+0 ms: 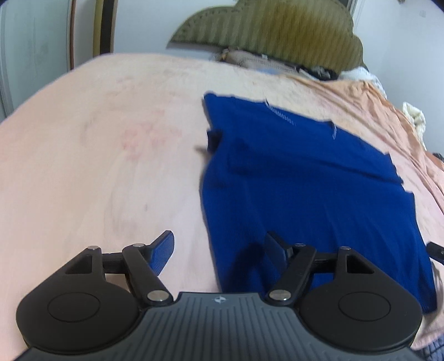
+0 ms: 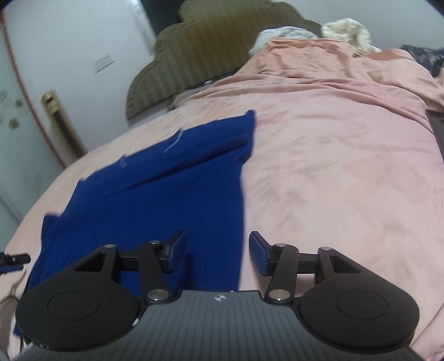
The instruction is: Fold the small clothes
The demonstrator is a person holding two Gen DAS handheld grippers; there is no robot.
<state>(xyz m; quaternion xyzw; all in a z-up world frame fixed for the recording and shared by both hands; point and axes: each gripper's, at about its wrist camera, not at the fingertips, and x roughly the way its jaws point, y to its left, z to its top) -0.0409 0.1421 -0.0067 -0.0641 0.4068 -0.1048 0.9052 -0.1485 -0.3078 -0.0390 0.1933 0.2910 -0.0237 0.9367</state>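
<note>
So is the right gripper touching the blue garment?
Apart: the right wrist view shows the right gripper open above the blue garment, nothing between its jaws.

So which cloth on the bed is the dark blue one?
The blue garment lying flat just beyond the open tongs. The pink bedsheet under it is pale, and the crumpled cream cloth sits far off.

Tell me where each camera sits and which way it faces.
Left wrist: sits behind the left claw, angled down over the pink bedspread; blue garment lies right of centre; both claw fingers show, open.
Right wrist: sits behind the right claw, angled down the same bed; blue garment lies left; its fingers show, open.
Shared: garment, bedspread, olive headboard.
</note>
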